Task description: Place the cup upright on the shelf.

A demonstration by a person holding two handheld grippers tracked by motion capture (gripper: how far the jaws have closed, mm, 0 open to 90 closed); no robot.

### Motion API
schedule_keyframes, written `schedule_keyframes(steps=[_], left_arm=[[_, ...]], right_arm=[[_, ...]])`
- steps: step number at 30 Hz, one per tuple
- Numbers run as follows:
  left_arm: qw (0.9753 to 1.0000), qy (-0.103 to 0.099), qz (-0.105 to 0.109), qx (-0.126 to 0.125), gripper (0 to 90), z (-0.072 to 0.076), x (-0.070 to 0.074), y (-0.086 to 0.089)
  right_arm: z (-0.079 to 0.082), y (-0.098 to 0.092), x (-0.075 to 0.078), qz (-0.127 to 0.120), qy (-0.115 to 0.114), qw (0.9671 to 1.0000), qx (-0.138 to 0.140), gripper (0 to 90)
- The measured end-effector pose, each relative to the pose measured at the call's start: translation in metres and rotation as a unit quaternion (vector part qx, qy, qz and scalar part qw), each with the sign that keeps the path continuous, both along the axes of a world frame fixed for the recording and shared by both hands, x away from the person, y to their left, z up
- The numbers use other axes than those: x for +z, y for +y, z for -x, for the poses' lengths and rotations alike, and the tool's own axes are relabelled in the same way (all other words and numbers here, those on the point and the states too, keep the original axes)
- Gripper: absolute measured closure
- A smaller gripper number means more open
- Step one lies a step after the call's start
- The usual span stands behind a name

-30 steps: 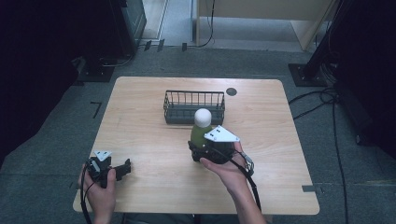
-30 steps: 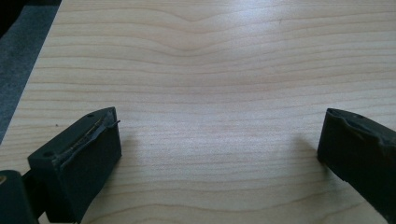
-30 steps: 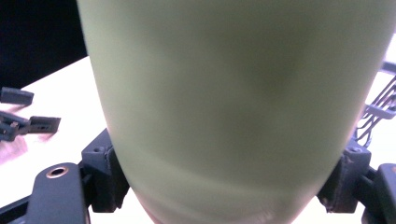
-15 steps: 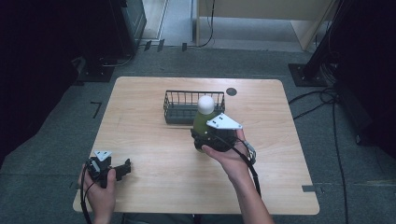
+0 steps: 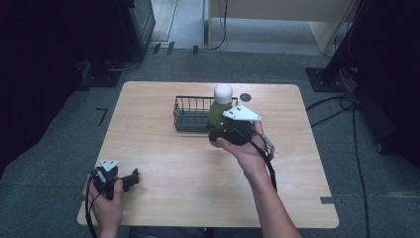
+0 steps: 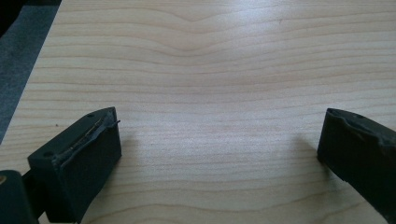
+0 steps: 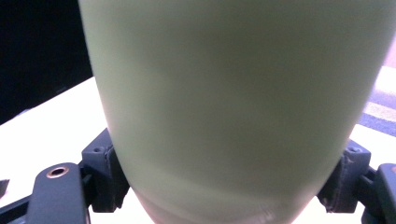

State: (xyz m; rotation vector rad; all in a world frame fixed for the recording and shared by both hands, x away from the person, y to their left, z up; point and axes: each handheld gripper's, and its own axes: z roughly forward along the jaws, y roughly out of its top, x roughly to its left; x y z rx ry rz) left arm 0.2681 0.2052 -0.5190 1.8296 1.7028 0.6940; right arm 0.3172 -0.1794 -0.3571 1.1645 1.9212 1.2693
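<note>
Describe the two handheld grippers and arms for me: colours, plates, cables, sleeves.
Both grippers, left gripper and right gripper, are black with blocky black jaws, each topped by a grey three-cornered plate. A black cable trails from each. The forearms are bare; no sleeves or gloves are visible.

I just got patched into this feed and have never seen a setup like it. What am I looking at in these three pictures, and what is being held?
A person at a wooden table holds hand-held tongs in each hand; there is no robot arm. The high view looks down from above. The other two cameras ride on the tongs. The right tongs grip a green bottle with a white round cap, upright beside a black wire basket; its camera shows the bottle between both jaws. The left tongs rest open near the table's front left corner, holding nothing.
</note>
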Motion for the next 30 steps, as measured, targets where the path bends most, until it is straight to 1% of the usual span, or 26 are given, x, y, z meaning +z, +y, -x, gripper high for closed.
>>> schedule_keyframes(steps=[8, 13, 16, 21, 23, 30], left_arm=[[1.0000, 0.000, 0.000, 0.000, 0.0, 0.000, 0.000, 0.000], [1.0000, 0.000, 0.000, 0.000, 0.0, 0.000, 0.000, 0.000], [1.0000, 0.000, 0.000, 0.000, 0.0, 0.000, 0.000, 0.000], [1.0000, 0.001, 0.000, 0.000, 0.0, 0.000, 0.000, 0.000], [1.0000, 0.000, 0.000, 0.000, 0.0, 0.000, 0.000, 0.000], [1.0000, 0.000, 0.000, 0.000, 0.0, 0.000, 0.000, 0.000]], right_arm=[[-0.017, -0.002, 0.015, -0.004, -0.007, 0.9999, -0.011, 20.0], [-0.028, -0.001, 0.022, -0.003, -0.011, 0.9998, -0.018, 20.0], [-0.036, 0.000, 0.024, -0.004, -0.014, 0.9996, -0.023, 20.0], [-0.051, 0.001, 0.027, 0.004, -0.020, 0.9993, -0.030, 20.0], [-0.057, 0.001, 0.028, 0.003, -0.021, 0.9991, -0.036, 20.0], [-0.075, -0.002, 0.027, -0.008, -0.031, 0.9982, -0.051, 20.0]])
